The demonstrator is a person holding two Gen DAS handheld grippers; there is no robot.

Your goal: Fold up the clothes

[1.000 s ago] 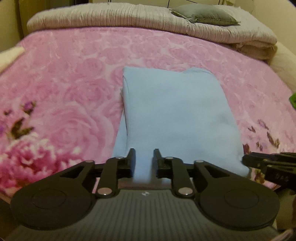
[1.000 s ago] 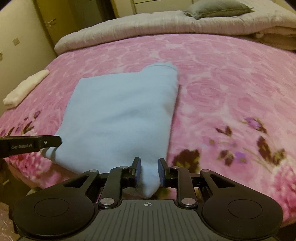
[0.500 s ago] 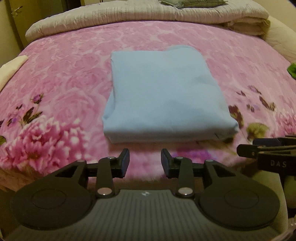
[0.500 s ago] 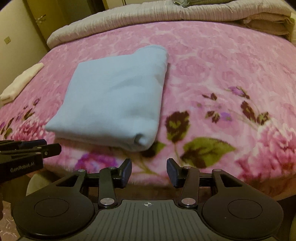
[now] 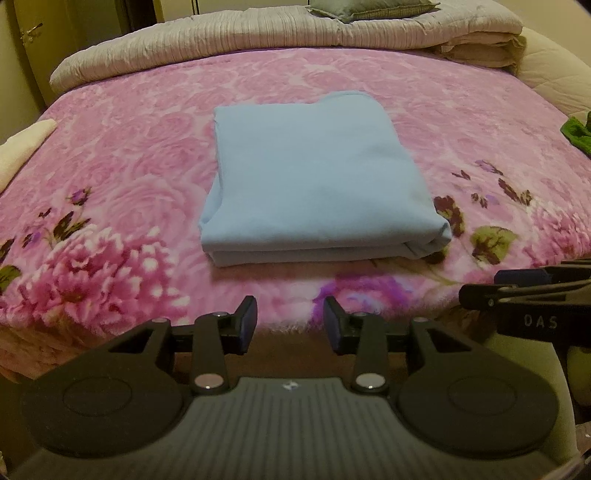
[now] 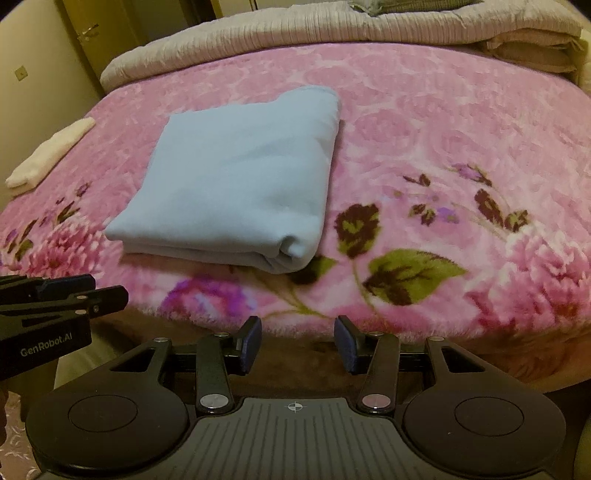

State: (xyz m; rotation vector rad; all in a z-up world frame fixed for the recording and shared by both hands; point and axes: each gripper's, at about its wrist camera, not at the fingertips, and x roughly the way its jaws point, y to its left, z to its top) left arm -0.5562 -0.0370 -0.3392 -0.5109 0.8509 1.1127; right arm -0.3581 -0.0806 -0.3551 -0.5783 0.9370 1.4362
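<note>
Pink floral bedding (image 5: 129, 155) covers the bed in front of us, and we stand at its near edge with a hand-held gripper in each hand. Our left hand-held gripper (image 5: 290, 319) hangs just short of that edge; its jaws have just been opening and now stand apart with nothing between them. Our right hand-held gripper (image 6: 298, 341) sits the same way beside it, jaws just opened too and gripping nothing. Each tool shows at the side of the other's view.

Just beyond both sets of fingertips, clear of them, lies the light blue garment (image 5: 314, 177), folded into a thick rectangle on the blanket. Its layered fold edge faces us, and the near right corner bulges in a rounded roll. Printed leaves and dark flowers lie on the blanket just to the right of that corner.

Farther off, a folded cream cloth (image 6: 51, 153) rests at the bed's left edge, well apart from the blue garment. A bit of green fabric (image 5: 576, 134) peeks in at the right edge of the left view. At the head of the bed we see a rolled beige quilt (image 5: 258, 37) with a grey pillow (image 5: 369, 7) on top.
</note>
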